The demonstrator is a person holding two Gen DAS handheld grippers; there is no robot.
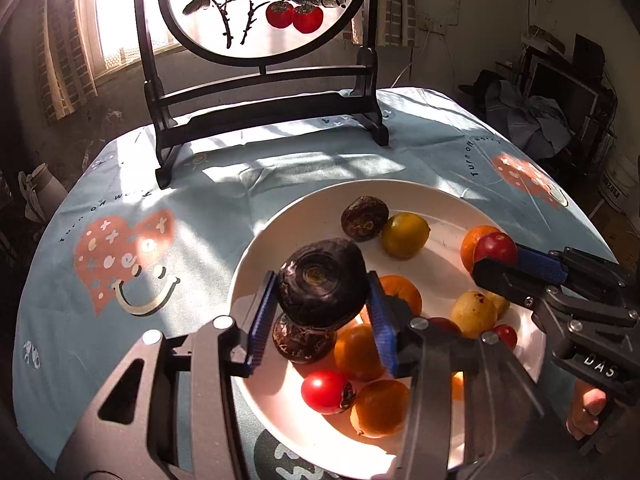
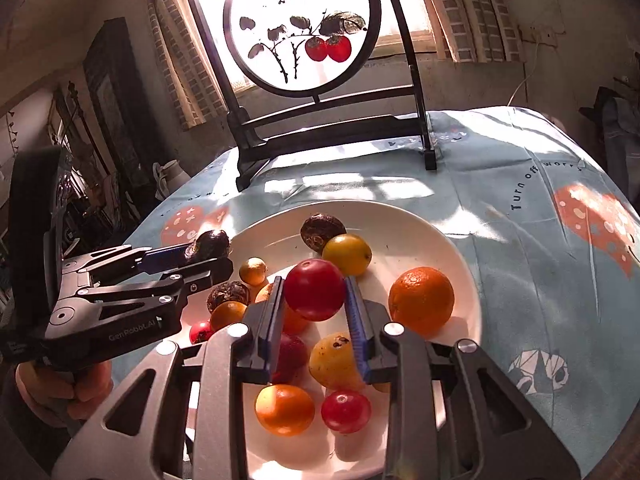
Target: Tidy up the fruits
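Gripper clamping dark fruit, plate below

"Turn off" on the tablecloth; "GenRobot.AI" on the left gripper.

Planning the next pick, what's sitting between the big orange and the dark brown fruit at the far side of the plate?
In the right wrist view, a yellow-green citrus lies between the big orange and the dark brown fruit, touching the brown one.
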